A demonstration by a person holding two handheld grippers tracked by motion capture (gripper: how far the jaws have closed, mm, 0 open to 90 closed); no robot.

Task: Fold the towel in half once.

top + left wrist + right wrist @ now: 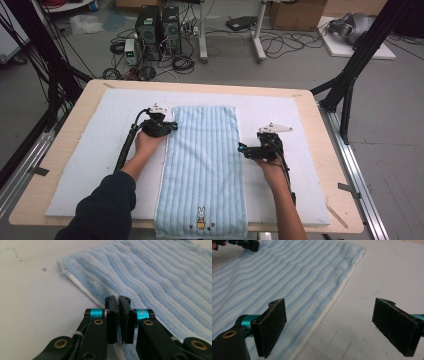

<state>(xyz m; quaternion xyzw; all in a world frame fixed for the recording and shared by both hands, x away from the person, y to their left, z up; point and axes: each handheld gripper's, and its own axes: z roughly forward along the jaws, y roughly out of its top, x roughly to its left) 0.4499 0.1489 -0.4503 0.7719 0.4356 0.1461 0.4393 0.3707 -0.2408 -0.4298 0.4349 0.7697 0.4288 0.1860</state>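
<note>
Lying flat along the middle of the worktop, the blue striped towel runs from twelve o'clock down to six, where its rabbit-embroidered end hangs over the near edge, so both long edges are free to be picked up. A white mat under it gives the jaws a soft surface to dig into. At about ten o'clock the left gripper has its jaws pressed together on the towel's left edge, pinching the hem near the far corner, probably to lift it for a fold. At three o'clock the right gripper stands spread wide astride the towel's right edge, seemingly lining up for a matching pinch.
</note>
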